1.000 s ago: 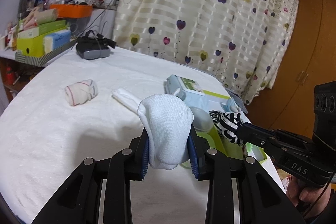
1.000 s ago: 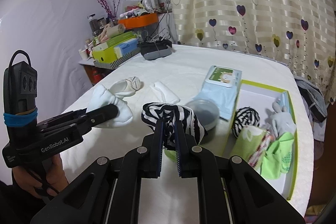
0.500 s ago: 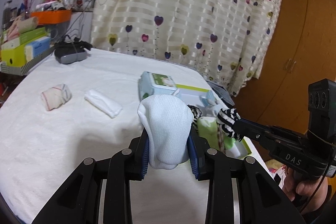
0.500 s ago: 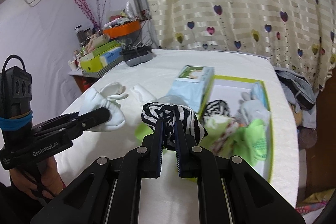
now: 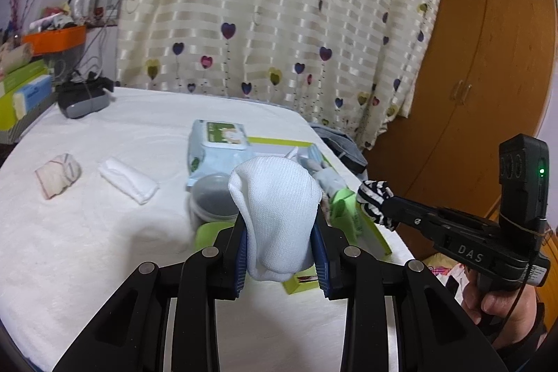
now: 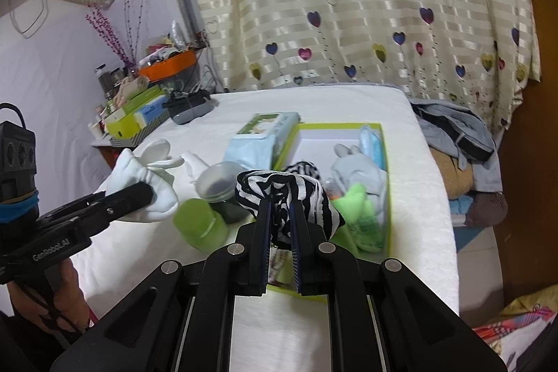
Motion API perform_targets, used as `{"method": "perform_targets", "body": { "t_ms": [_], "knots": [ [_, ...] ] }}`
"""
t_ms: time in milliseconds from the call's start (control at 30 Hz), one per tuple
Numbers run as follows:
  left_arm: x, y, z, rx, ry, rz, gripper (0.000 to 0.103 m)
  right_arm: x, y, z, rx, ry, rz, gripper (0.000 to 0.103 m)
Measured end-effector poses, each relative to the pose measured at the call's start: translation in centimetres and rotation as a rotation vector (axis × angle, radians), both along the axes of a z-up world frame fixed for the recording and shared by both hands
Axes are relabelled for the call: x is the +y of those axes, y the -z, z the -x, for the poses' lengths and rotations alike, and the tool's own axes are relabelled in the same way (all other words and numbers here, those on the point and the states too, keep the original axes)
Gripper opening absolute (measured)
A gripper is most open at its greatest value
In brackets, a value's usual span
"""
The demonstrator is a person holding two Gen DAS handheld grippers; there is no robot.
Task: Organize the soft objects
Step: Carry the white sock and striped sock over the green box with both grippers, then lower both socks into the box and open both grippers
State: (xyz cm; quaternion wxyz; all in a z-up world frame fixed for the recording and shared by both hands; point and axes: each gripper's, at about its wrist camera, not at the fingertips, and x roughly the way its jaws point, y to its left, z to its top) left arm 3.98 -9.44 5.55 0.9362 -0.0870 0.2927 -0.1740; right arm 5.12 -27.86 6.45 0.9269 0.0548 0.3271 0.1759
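Observation:
My left gripper (image 5: 280, 239) is shut on a white sock (image 5: 279, 208) and holds it above the table near the green box (image 5: 369, 232). It also shows in the right wrist view (image 6: 139, 194). My right gripper (image 6: 280, 222) is shut on a black-and-white striped sock (image 6: 300, 194) above the near end of the green box (image 6: 383, 169); that sock also shows in the left wrist view (image 5: 375, 197). The box holds a striped roll (image 6: 303, 168), a grey-white sock (image 6: 359, 169) and bright green socks (image 6: 362, 211).
On the white table lie a rolled pink-striped sock (image 5: 57, 175), a folded white sock (image 5: 127, 180), a wipes pack (image 5: 219, 145), a clear lidded tub (image 5: 212, 197) and a green cup (image 6: 200, 224). A dark device (image 5: 82, 96) and shelf clutter stand at the far left. Clothes (image 6: 457, 142) lie right of the table.
Both grippers have moved to the right with their socks, toward and over the green box. Both stay shut on their socks.

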Motion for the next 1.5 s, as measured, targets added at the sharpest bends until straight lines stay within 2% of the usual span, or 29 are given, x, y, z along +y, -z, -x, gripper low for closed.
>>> {"method": "perform_targets", "body": {
  "t_ms": [200, 433, 767, 1133, 1500],
  "knots": [
    [-1.8, 0.7, -0.6, 0.025, 0.046, -0.01, 0.03, -1.2, 1.2, -0.3, 0.034, 0.018, 0.003, 0.011],
    [-4.8, 3.1, -1.9, 0.102, 0.122, -0.034, 0.03, -2.1, 2.9, -1.0, 0.082, 0.025, 0.006, 0.011],
    [-6.0, 4.6, -3.0, 0.144, 0.152, -0.059, 0.03, -2.1, 6.1, -3.1, 0.188, 0.015, 0.034, 0.011],
    [-7.1, 6.2, -5.5, 0.197, 0.175, -0.072, 0.031, -2.0, 7.3, -5.4, 0.205, 0.003, 0.03, 0.011],
    [-7.3, 6.4, -7.6, 0.189, 0.152, -0.082, 0.031, -1.7, 7.6, -8.1, 0.202, 0.009, 0.024, 0.011]
  ]
}}
